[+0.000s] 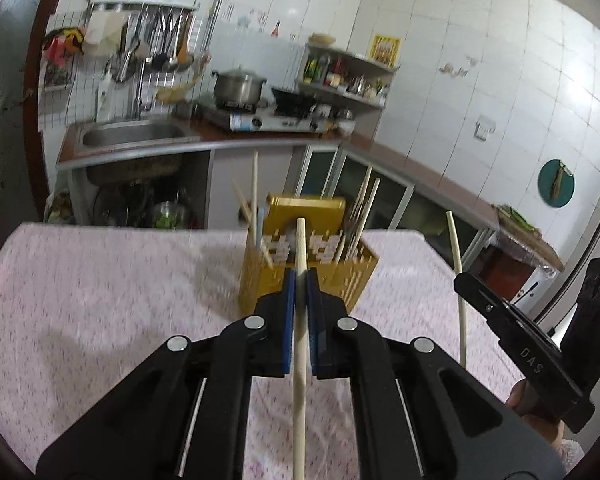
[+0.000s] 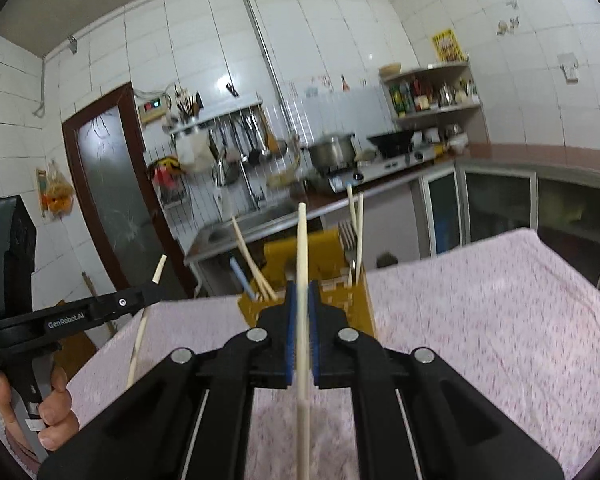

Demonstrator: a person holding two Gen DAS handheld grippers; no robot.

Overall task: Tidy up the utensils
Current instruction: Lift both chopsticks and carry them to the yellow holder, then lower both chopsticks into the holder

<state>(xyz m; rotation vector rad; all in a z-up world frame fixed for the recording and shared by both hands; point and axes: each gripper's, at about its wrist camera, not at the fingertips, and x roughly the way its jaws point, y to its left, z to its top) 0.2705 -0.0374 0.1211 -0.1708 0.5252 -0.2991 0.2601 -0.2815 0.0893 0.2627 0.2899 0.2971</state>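
A yellow utensil holder (image 1: pixel 260 280) stands on the pink tablecloth (image 1: pixel 100 300), holding several chopsticks, a blue straw and forks. My left gripper (image 1: pixel 300 280) is shut on a pale wooden chopstick (image 1: pixel 300 360), held upright just in front of the holder. My right gripper (image 2: pixel 302 292) is shut on another wooden chopstick (image 2: pixel 303 248), also upright in front of the holder (image 2: pixel 364 312). The right gripper and its chopstick (image 1: pixel 456 248) show at the right of the left wrist view. The left gripper and its chopstick (image 2: pixel 138 344) show at the left of the right wrist view.
The table carries the pink cloth (image 2: pixel 480 300). Behind it runs a kitchen counter with a steel sink (image 1: pixel 132 136), a gas stove with a pot (image 1: pixel 240 88) and a wok, a corner spice shelf (image 1: pixel 348 76) and hanging utensils.
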